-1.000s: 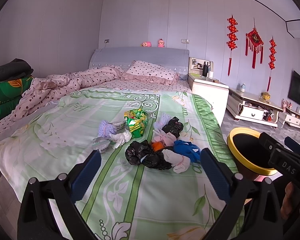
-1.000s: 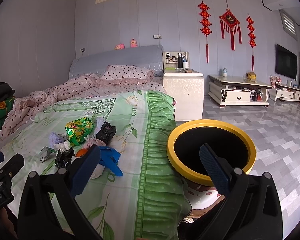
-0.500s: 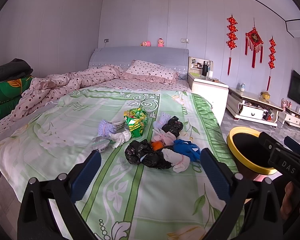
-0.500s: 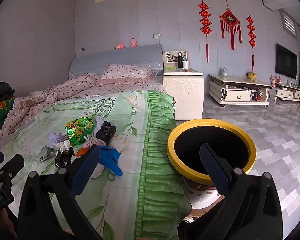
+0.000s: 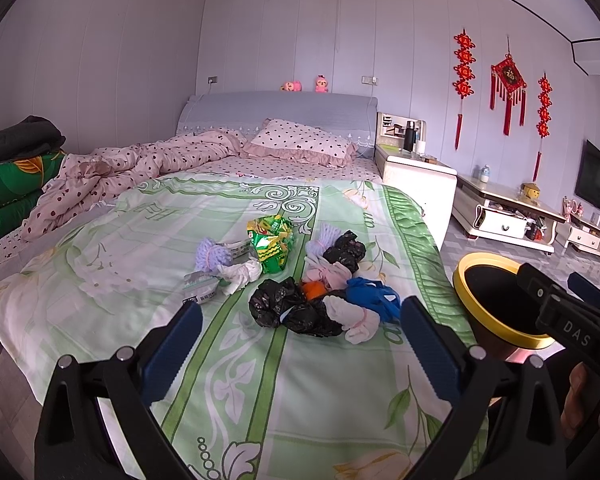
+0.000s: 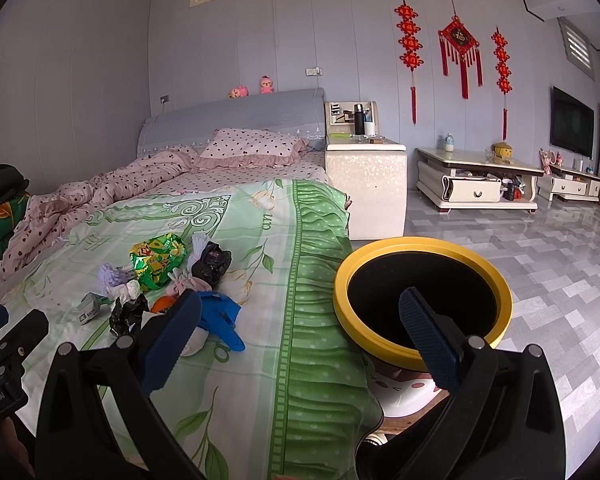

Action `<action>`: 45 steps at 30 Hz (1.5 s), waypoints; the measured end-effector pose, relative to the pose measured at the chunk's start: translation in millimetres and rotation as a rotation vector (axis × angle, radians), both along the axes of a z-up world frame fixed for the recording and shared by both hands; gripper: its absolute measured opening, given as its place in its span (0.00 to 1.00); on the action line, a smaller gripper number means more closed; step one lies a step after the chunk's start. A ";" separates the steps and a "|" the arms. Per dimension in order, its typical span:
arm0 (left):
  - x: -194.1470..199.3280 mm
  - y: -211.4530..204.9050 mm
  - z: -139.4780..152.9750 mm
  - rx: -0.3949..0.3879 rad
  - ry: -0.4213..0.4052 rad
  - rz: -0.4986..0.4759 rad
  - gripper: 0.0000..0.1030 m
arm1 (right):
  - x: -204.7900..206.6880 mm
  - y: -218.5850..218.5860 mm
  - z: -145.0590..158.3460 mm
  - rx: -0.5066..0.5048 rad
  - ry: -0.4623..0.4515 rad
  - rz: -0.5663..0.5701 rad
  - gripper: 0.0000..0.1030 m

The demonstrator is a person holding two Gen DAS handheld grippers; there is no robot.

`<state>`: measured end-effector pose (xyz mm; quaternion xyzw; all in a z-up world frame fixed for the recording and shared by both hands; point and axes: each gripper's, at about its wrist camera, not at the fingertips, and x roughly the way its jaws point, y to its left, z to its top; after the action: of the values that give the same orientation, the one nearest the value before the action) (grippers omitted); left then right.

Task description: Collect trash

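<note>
Blue-padded left claw point(image 5: 298, 336) and right claw point(image 6: 300, 330) both gape wide, empty, above the bed point(image 5: 260, 380). Trash point(image 5: 300, 280) lies heaped mid-bed: light, soft, crinkly bags, best pinched at a bunched fold, near the bin point(image 6: 422, 360)

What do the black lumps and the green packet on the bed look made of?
Black lumps: thin plastic film, likely bags, crumpled with glossy highlights. Green packet: shiny printed foil or plastic wrapper, judging by its sharp creases and reflections.
</note>
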<state>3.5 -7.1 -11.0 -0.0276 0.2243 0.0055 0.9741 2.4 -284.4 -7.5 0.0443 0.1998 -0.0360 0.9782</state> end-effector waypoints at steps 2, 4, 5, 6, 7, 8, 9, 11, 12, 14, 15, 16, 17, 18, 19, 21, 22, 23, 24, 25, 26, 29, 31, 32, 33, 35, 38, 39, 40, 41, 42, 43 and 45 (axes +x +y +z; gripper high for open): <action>-0.2 -0.8 -1.4 -0.001 0.000 0.000 0.93 | -0.1 -0.3 -0.2 0.000 0.000 0.000 0.92; -0.2 -1.0 -1.5 -0.001 -0.001 0.000 0.93 | -0.1 -0.3 -0.4 0.000 0.001 0.000 0.92; 0.1 -0.3 -0.4 0.000 0.000 0.000 0.93 | 0.0 -0.2 -0.2 0.000 0.001 0.000 0.92; 0.1 -0.9 -1.4 0.001 0.000 -0.001 0.93 | 0.1 -0.2 0.0 0.001 0.001 0.000 0.92; 0.0 -0.3 -1.0 0.000 0.000 -0.001 0.93 | 0.0 -0.3 -0.1 0.001 0.001 0.001 0.92; 0.0 -0.7 -1.6 0.000 0.001 -0.001 0.93 | 0.1 -0.1 0.0 0.000 0.001 0.000 0.92; -0.1 -0.7 -2.2 0.000 0.001 -0.001 0.93 | 0.2 0.0 0.0 0.000 0.001 0.000 0.92; -0.2 -0.9 -2.6 0.000 0.001 0.000 0.93 | 0.2 -0.2 0.0 0.001 0.001 0.000 0.92; -0.1 -0.6 -2.2 -0.001 0.001 -0.001 0.93 | -0.1 -0.5 -0.3 0.001 0.001 0.000 0.92; -0.1 -1.0 -2.6 -0.001 0.001 -0.001 0.93 | 0.2 -0.3 0.0 0.001 0.001 0.000 0.92; -0.1 -1.4 -3.3 0.000 0.001 -0.001 0.93 | 0.1 -0.8 -0.3 0.001 0.001 0.000 0.92; 0.1 -0.6 -2.0 0.000 0.001 -0.001 0.93 | 0.3 -0.3 -0.1 0.001 0.002 0.000 0.92; 0.0 -1.7 -3.9 0.001 0.003 -0.001 0.93 | 0.3 -0.2 0.0 0.000 0.002 -0.001 0.92; 0.1 -0.6 -2.2 -0.001 0.003 -0.001 0.93 | 0.3 -0.2 0.0 0.000 0.002 0.000 0.92; 0.1 -0.4 -2.0 -0.001 0.002 -0.001 0.93 | 0.2 -0.3 -0.1 0.001 0.003 0.000 0.92; 0.1 -0.5 -2.3 -0.001 0.002 0.000 0.93 | 0.3 -0.2 -0.1 0.000 0.002 0.000 0.92; 0.2 -0.4 -2.1 -0.001 0.002 0.000 0.93 | 0.3 -0.4 -0.2 0.001 0.003 0.000 0.92; 0.3 -0.7 -2.7 -0.002 0.003 -0.001 0.93 | 0.4 -0.3 -0.1 0.002 0.003 0.002 0.92; 0.5 -1.0 -3.5 -0.004 0.005 0.000 0.93 | 1.1 0.2 -0.5 0.003 0.006 0.003 0.92; 0.0 0.0 -3.2 -0.005 0.006 0.000 0.93 | 0.7 0.3 -0.9 0.003 0.008 0.004 0.92; 0.0 -0.4 -4.9 -0.008 0.011 -0.001 0.93 | 0.2 0.4 -1.4 0.001 0.009 0.005 0.92; -1.1 -0.7 -7.4 -0.011 0.019 -0.005 0.93 | -0.1 0.3 -2.0 0.003 0.009 0.004 0.92; -1.4 -0.3 -7.0 -0.010 0.020 -0.004 0.93 | -0.1 0.4 -2.6 0.005 0.012 0.004 0.92; -1.8 -0.4 -7.5 -0.009 0.021 -0.003 0.93 | 0.1 0.6 -2.5 0.004 0.012 0.003 0.92; -1.7 0.6 -6.2 -0.009 0.021 0.000 0.93 | -0.3 0.7 -3.2 0.004 0.016 0.003 0.92; 0.1 2.7 -5.2 -0.008 0.027 0.003 0.93 | 1.0 0.7 -4.0 0.009 0.024 0.003 0.92; 2.0 3.5 -4.9 -0.003 0.034 0.007 0.93 | 3.3 2.0 -4.2 0.008 0.035 0.007 0.92; 3.1 4.5 -4.8 -0.001 0.036 0.008 0.93 | 5.5 2.7 -2.5 0.007 0.041 0.008 0.92; 4.0 5.5 -4.8 0.000 0.039 0.008 0.93 | 7.4 3.2 -1.9 0.008 0.049 0.010 0.92; 5.1 6.7 -5.4 0.001 0.045 0.008 0.93 | 9.5 3.4 -1.3 0.011 0.058 0.012 0.92; 7.2 8.1 -5.2 0.000 0.052 0.007 0.93 | 11.2 3.4 -0.8 0.013 0.062 0.012 0.92; 9.0 9.7 -5.9 -0.001 0.062 0.004 0.93 | 13.4 3.6 0.3 0.012 0.062 0.010 0.92; 16.2 13.7 -6.7 0.001 0.086 0.001 0.93 | 18.6 4.6 4.0 0.001 0.059 0.015 0.92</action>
<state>19.7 6.6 -17.7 -0.0268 0.2657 0.0073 0.9636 21.0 -279.8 -3.6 0.0423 0.2289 -0.0300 0.9721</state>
